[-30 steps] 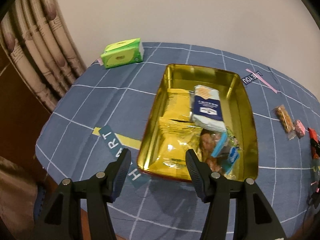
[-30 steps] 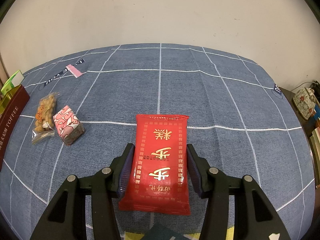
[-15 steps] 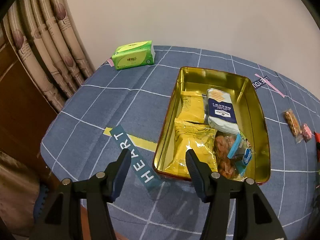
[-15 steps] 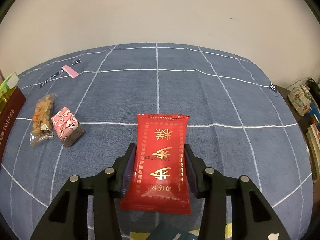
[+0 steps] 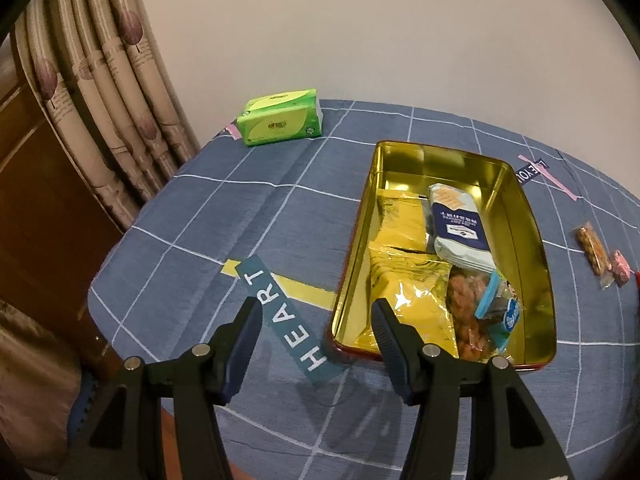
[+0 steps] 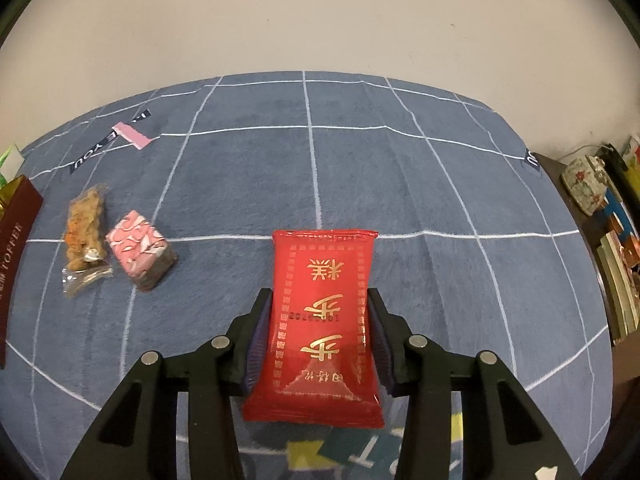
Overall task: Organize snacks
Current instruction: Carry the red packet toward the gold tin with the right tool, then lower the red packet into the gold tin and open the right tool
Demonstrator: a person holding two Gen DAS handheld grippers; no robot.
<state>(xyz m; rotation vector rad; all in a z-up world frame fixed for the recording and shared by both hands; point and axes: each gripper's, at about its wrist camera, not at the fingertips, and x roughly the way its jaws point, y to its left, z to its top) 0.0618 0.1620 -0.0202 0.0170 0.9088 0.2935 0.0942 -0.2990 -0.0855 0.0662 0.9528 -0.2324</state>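
My right gripper [image 6: 318, 308] is shut on a red snack packet [image 6: 322, 320] with gold characters; both fingers press its sides. A clear-wrapped nut bar [image 6: 85, 236] and a pink wrapped snack [image 6: 140, 250] lie to its left on the blue cloth. In the left wrist view, a gold tin [image 5: 532, 236] holds yellow packets [image 5: 408, 292], a blue-white packet [image 5: 460, 228] and a bag of brown snacks [image 5: 468, 320]. My left gripper [image 5: 316, 320] is open and empty, above the cloth just left of the tin's near corner. The nut bar [image 5: 592, 248] and pink snack [image 5: 620, 268] lie right of the tin.
A green tissue pack [image 5: 280, 122] sits at the table's far left corner by the curtain [image 5: 100, 120]. The tin's dark red side [image 6: 12, 264] shows at the left edge of the right wrist view. Books and a floral box [image 6: 584, 184] stand beyond the table's right edge.
My left gripper has pulled back and leftwards from over the tin. My right gripper's fingers have closed onto the red packet's sides.
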